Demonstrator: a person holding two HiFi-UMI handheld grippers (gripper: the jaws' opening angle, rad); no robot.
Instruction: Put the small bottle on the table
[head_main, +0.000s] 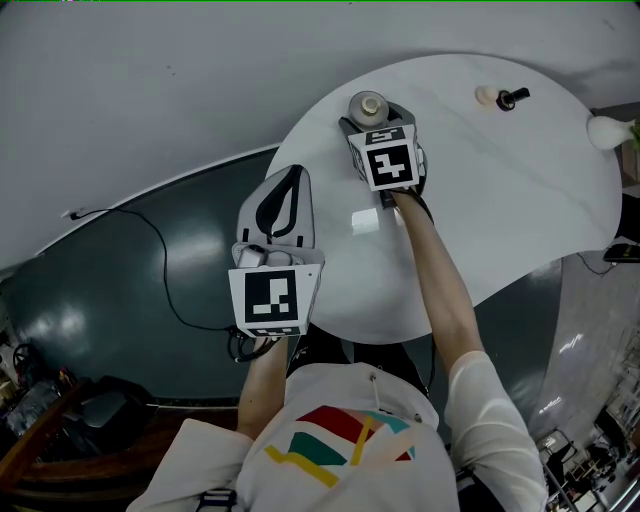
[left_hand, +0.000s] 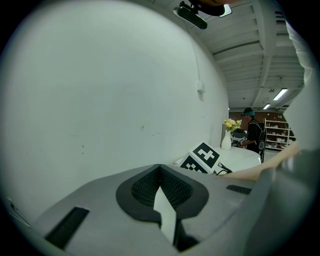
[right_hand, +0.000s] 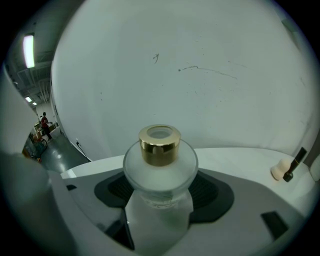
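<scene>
Frosted glass with a gold cap: the bottle (right_hand: 160, 165) stands upright, pinched at its lower body between the jaws of the right gripper (right_hand: 160, 200). Its cap and round shoulder rise clear above them. Under the bottle lies the white round tabletop (head_main: 520, 200), and the bottle is over its far rim, close to the wall (head_main: 150, 80). No view shows whether the bottle's base touches the surface.

The right gripper reaches the bottle from the person's side, so the bottle lies straight ahead of it, with its long axis vertical and crosswise to the jaws. By my reading, the coming move is a straight lowering until the base rests flat, then a parting of the jaws. The bottle should be kept upright, since a tilt could tip it as the jaws let go.

To the bottle's right, well apart from it, a small cream-and-black object (head_main: 497, 97) lies on the same surface. The left gripper (left_hand: 161, 187) is well behind the bottle and to its left, nearer the person. Its jaws are pressed together with nothing between them. The right gripper is plainly the nearer one, being on the bottle itself.
</scene>
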